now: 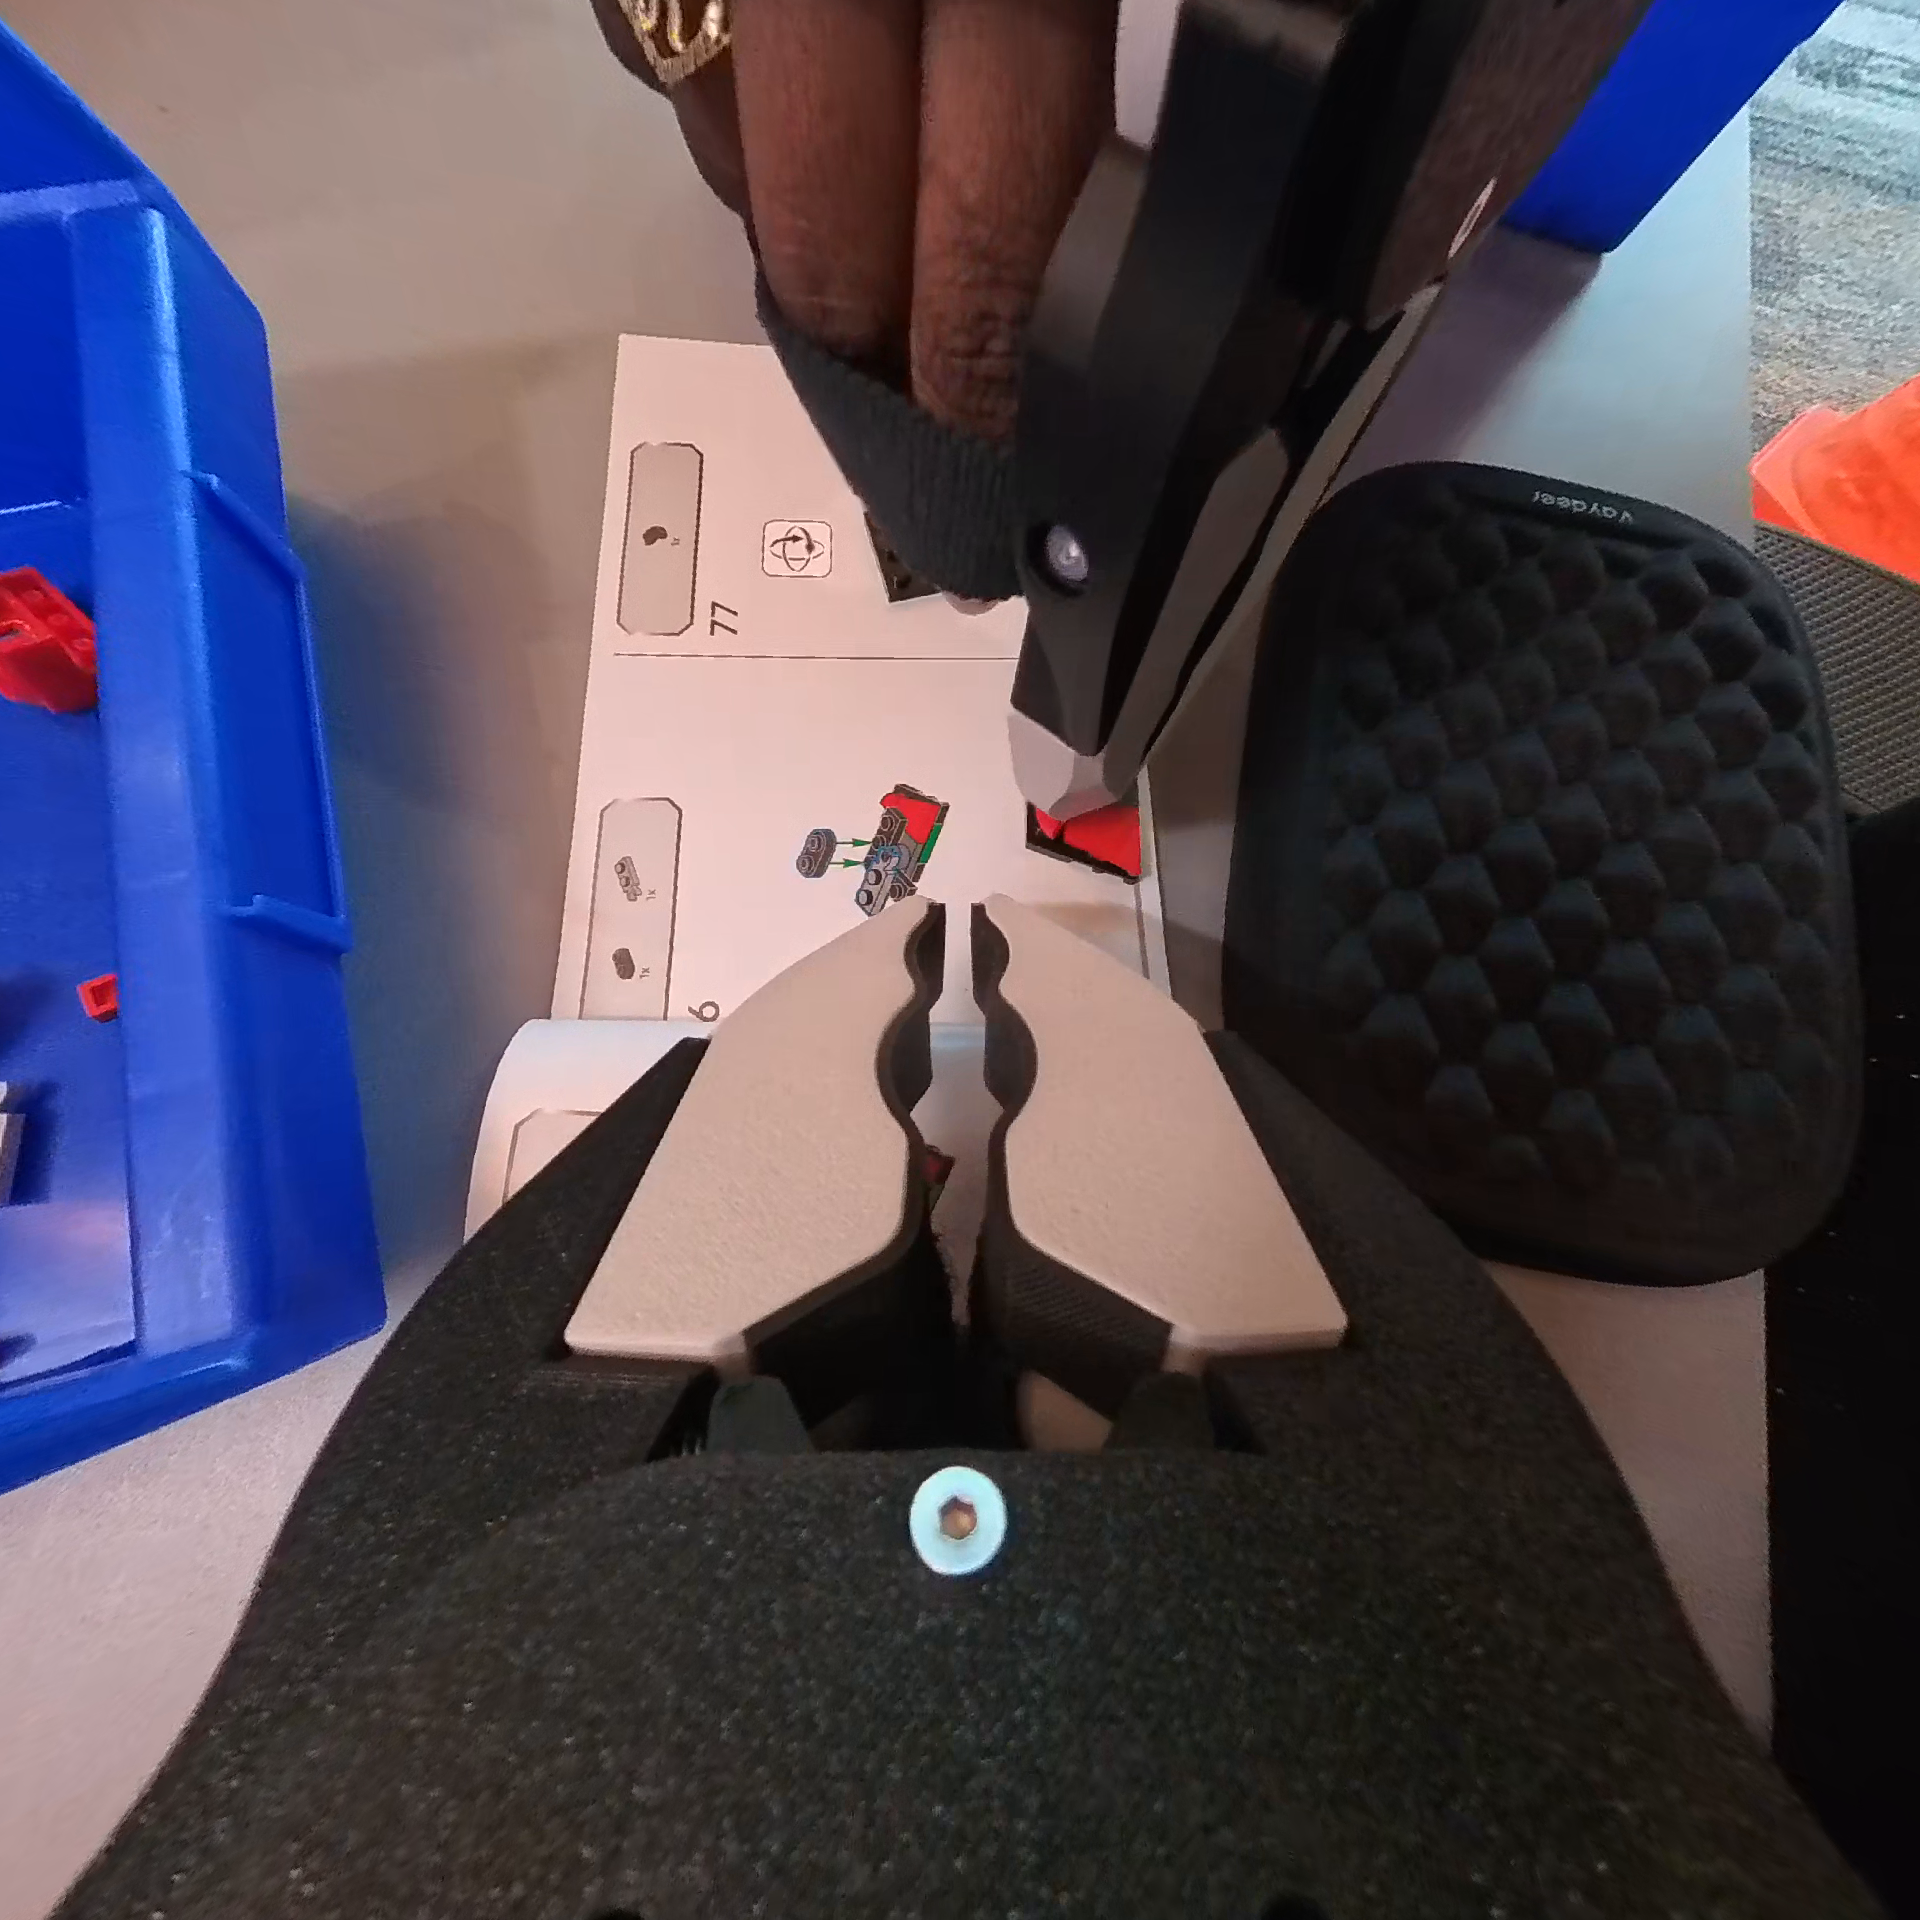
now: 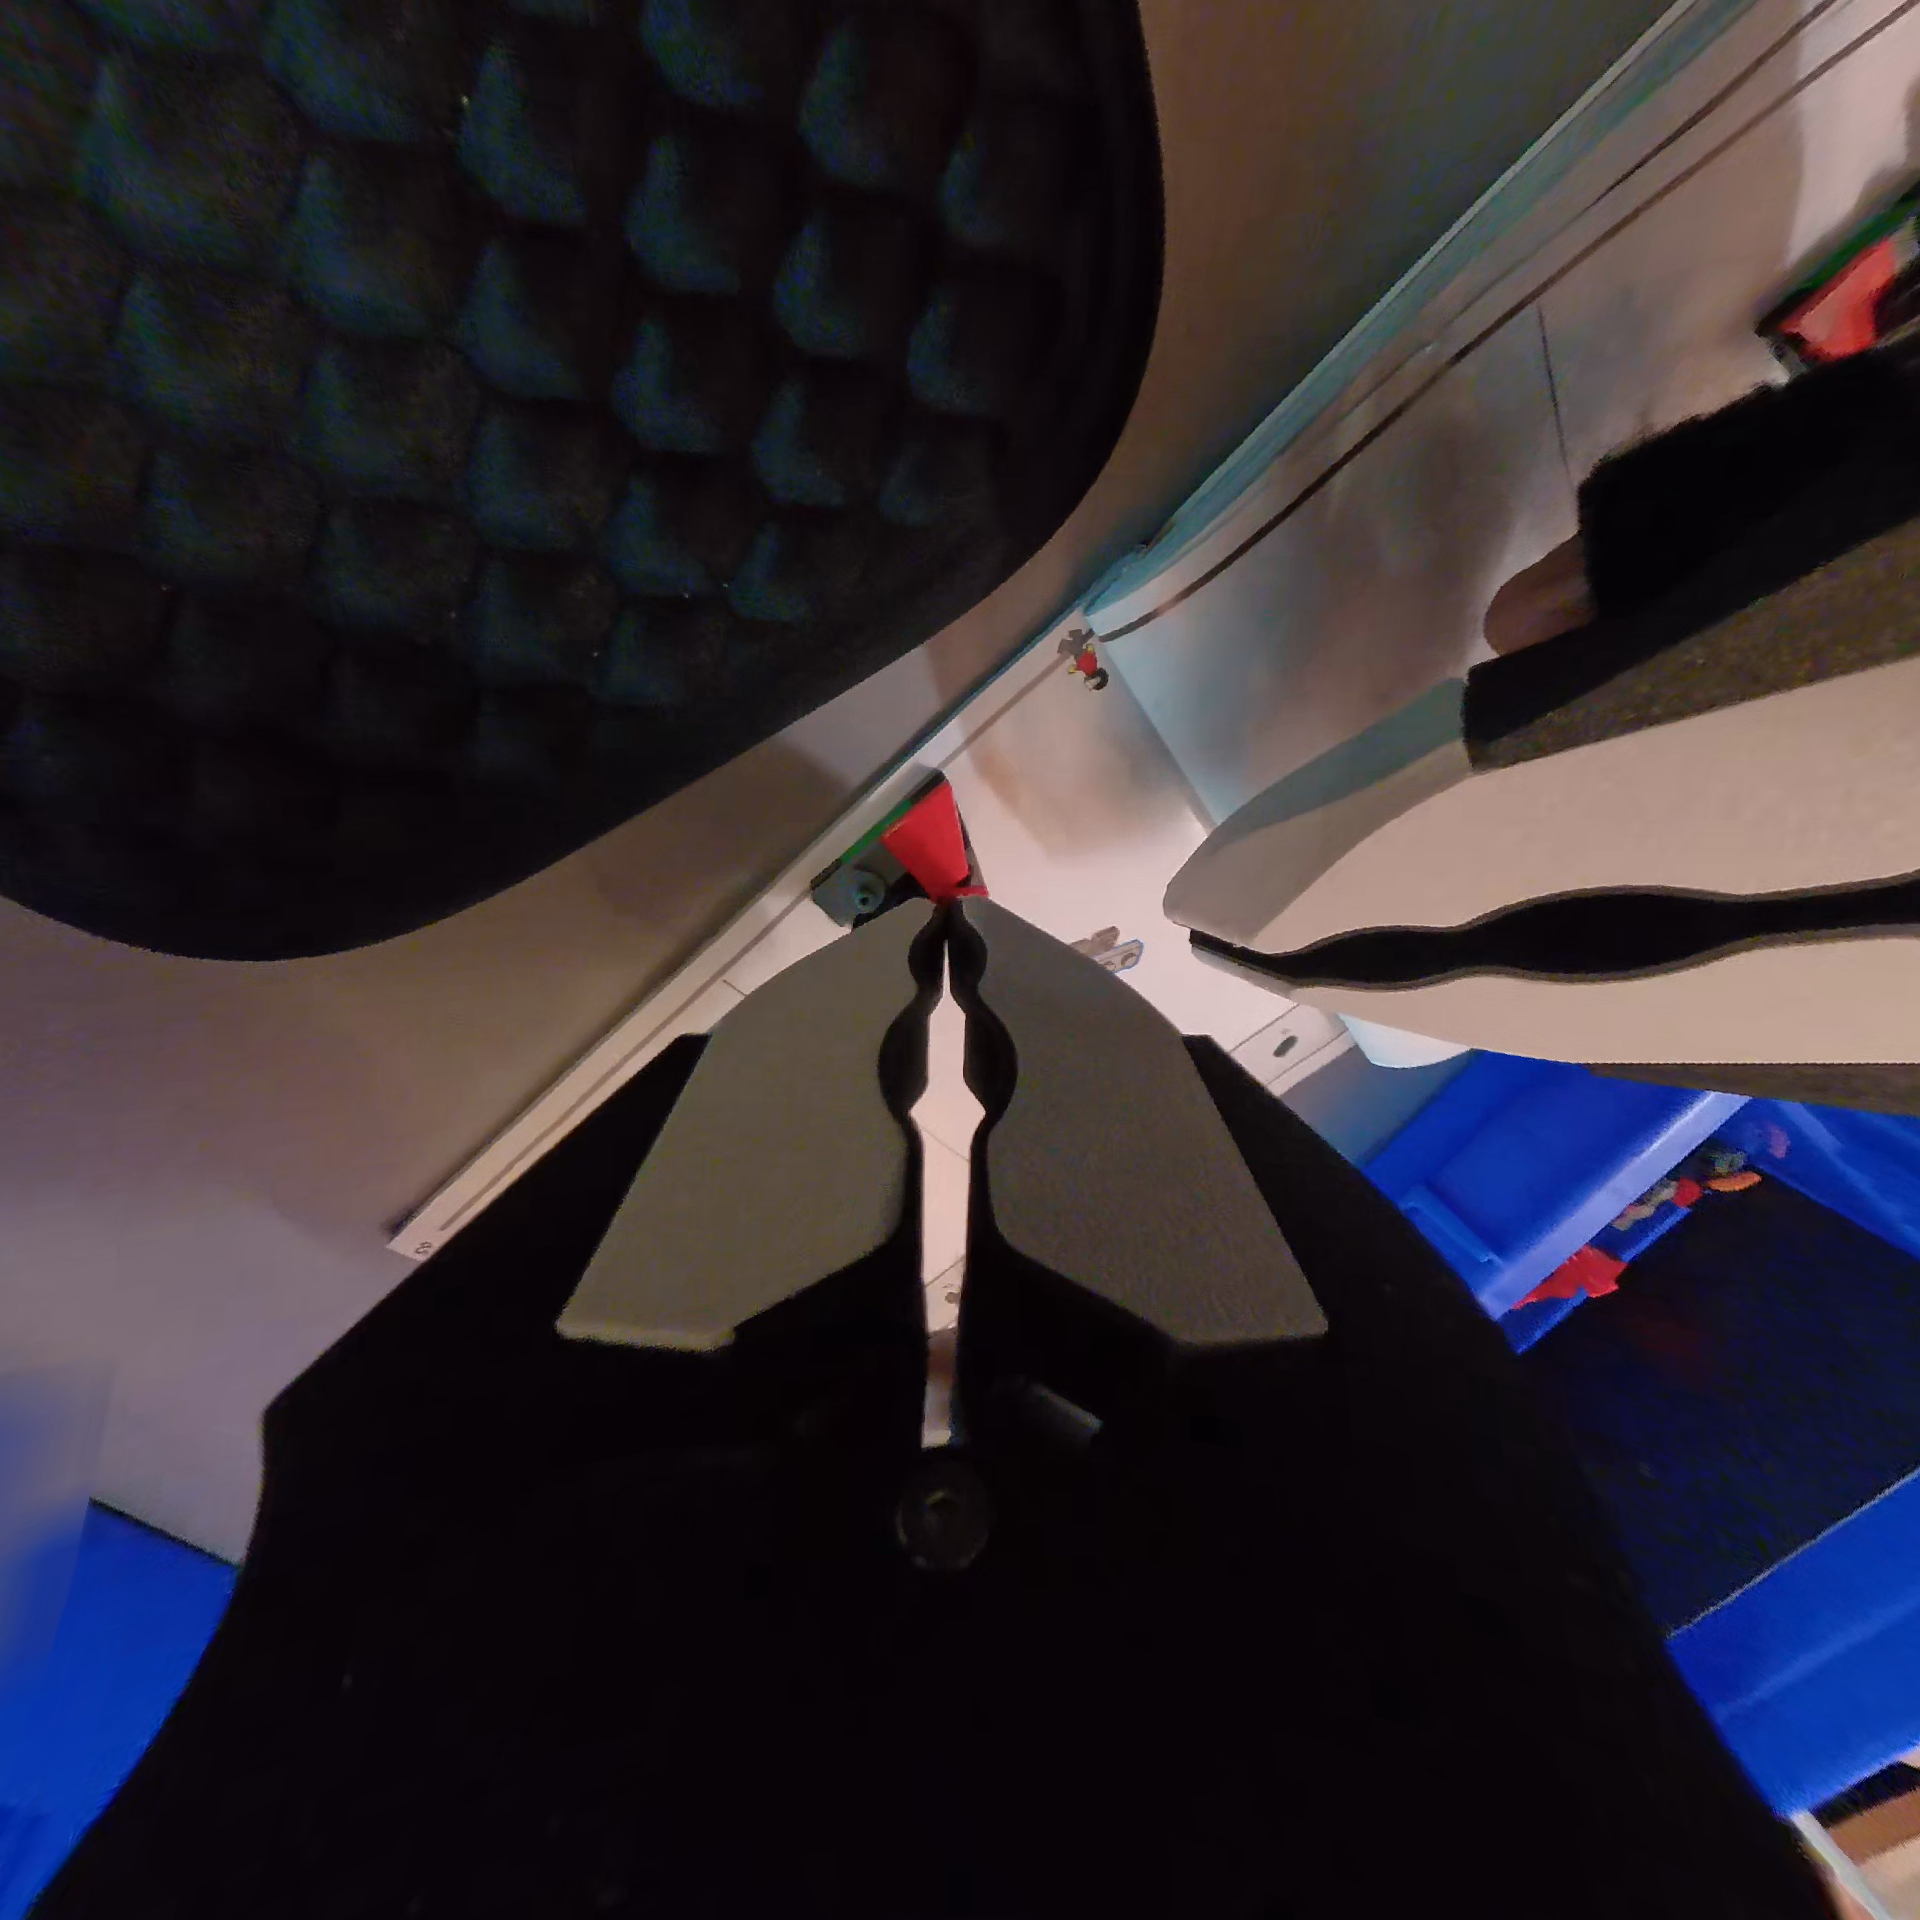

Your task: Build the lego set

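A small lego assembly [image 1: 1091, 844] with a red sloped top on a black and grey base sits at the right edge of the open instruction booklet [image 1: 810, 717]. My right gripper [image 1: 1070, 795] comes down from above, held by a person's hand, and its tips are on the assembly. In the right wrist view the right gripper [image 2: 951, 916] is shut, pinching a red part of the assembly [image 2: 925, 831]. My left gripper [image 1: 956, 914] is shut and empty, just in front of the assembly over the booklet. It also shows in the right wrist view [image 2: 1195, 935].
A blue bin [image 1: 208, 727] with loose red pieces [image 1: 42, 644] stands at the left. A black quilted pad [image 1: 1538, 883] lies right of the booklet. Another blue bin [image 1: 1662, 125] is at the far right, and an orange object [image 1: 1849, 468] past the table edge. Spacing between my two grippers at the tips: around 4 cm.
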The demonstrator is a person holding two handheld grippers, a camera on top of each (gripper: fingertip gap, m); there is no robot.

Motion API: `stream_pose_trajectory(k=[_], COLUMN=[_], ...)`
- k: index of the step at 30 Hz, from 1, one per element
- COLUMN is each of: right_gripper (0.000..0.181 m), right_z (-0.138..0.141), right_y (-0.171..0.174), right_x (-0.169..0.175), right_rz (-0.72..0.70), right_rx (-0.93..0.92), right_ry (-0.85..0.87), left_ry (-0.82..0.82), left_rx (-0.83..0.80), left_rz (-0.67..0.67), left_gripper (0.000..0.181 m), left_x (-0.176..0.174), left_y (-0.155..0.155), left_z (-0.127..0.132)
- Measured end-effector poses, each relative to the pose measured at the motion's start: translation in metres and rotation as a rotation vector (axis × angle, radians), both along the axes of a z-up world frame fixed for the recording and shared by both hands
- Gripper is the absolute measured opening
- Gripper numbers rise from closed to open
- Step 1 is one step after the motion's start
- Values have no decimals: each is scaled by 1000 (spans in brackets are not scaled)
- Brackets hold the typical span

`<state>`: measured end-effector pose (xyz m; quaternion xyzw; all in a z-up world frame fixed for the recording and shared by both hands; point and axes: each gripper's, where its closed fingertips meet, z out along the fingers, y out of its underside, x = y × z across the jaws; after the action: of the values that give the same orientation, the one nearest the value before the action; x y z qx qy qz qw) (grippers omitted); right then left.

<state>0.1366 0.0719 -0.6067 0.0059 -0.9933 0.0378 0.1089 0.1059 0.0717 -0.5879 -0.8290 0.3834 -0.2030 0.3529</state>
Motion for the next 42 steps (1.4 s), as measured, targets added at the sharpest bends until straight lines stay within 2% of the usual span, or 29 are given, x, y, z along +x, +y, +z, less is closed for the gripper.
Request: stream_pose_trajectory(k=[8,12,13,15,18,20,22,25,28,31,36,42], right_gripper=[7,13,17,37,36,39,40,42,42,41,40,39], right_z=[1,10,16,30,51,58,58,37,14,-1,0,-3], right_y=[0,3,4,6,2,-11,-26,-2,8,6,0,0], right_x=[1,0,-2,-7,-2,6,12,20,26,27,14,10], right_rz=[-41,-233,-323,-629,-1140,-1413,-1547,-1690,-1709,-1599,-1479,-1471], right_rx=[-24,-135,-188,-334,-542,-702,-857,-862,-830,-725,-766,-797], right_ry=[-21,-38,-32,-33,-69,-45,7,302,375,342,297,316], left_ry=[-3,-6,-9,-7,20,20,13,12,65,104,80,73], left_rx=[-3,-4,-7,-12,-3,-2,-11,-23,-5,0,-29,-99], left_rz=[-10,-17,-22,-41,-71,-88,-90,-100,-124,-140,-199,-266], left_gripper=[4,4,4,6,8,10,11,10,8,8,8,15], left_x=[2,4,5,8,11,14,16,19,17,14,23,31], left_y=[-1,-2,-2,-4,-6,-8,-8,-7,-5,-1,2,-3], left_z=[0,0,0,0,-1,-2,-3,-4,-7,-7,-4,-10])
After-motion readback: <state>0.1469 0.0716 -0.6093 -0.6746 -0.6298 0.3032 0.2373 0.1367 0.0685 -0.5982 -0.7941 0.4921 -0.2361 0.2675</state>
